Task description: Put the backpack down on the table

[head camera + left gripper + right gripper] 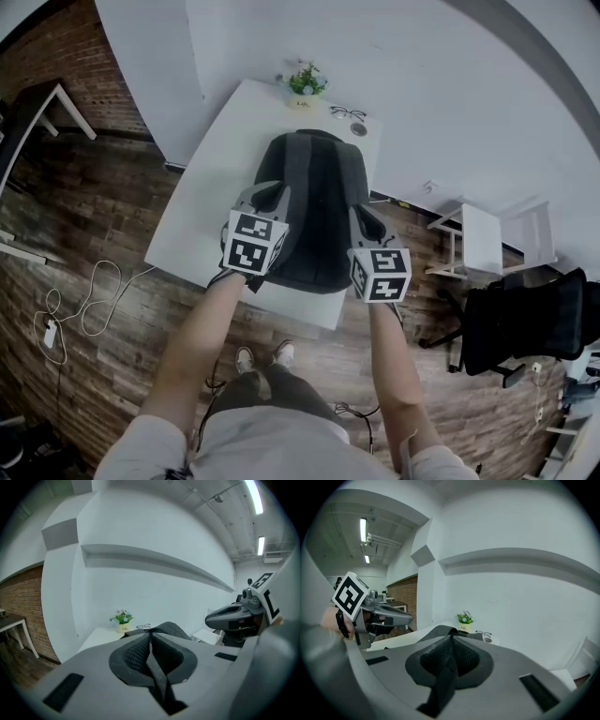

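Dark grey backpack (314, 202) sits mid-desk (202, 202), bottom toward the near edge. Left tool (272, 194) and right tool (360, 217) are both clenched, each grasping a backpack strap (157, 677), one per side.

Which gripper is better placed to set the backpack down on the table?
Neither alone, likely both. Left gripper and right gripper are each shut on a strap of the backpack, level on either side of it, over the table. Lower together.

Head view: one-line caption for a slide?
Dark backpack held by its straps in left gripper and right gripper at the white table.
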{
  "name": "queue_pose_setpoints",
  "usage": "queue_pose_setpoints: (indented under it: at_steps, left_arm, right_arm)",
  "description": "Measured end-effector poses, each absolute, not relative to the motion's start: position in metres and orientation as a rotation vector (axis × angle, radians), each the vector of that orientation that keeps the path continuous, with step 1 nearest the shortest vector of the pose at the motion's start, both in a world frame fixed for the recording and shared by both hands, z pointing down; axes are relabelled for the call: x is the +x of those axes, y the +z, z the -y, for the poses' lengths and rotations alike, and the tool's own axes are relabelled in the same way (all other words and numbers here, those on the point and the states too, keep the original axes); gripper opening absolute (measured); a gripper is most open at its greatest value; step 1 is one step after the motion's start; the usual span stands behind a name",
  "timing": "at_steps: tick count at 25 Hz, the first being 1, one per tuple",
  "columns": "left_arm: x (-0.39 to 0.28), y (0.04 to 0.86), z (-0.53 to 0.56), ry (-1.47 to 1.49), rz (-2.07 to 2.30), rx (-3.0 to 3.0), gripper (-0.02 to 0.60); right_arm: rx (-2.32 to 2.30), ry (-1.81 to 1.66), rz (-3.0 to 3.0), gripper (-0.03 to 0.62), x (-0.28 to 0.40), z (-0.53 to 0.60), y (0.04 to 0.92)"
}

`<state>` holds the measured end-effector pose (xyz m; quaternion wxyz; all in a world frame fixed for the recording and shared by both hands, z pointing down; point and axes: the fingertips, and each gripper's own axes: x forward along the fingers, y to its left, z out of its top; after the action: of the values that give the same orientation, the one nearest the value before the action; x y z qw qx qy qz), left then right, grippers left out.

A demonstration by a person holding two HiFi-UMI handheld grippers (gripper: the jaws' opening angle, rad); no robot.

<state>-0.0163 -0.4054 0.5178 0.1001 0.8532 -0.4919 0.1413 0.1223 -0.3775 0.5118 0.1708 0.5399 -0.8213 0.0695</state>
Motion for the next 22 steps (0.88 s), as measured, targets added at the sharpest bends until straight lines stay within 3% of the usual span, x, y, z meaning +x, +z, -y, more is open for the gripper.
queue_pose_setpoints:
  at_steps: [2,22]
  left_arm:
    - [-0.021,0.513,0.401,0.406,1.466,2.513,0.018]
    - [-0.042,0.383,0.303,0.023,1.467,2.708,0.017]
  right_arm:
    - [1.548,0.199,2.325,0.048,0.123,0.371,0.507]
    - [1.655,0.024,2.422,0.040,0.094,0.281,0.400]
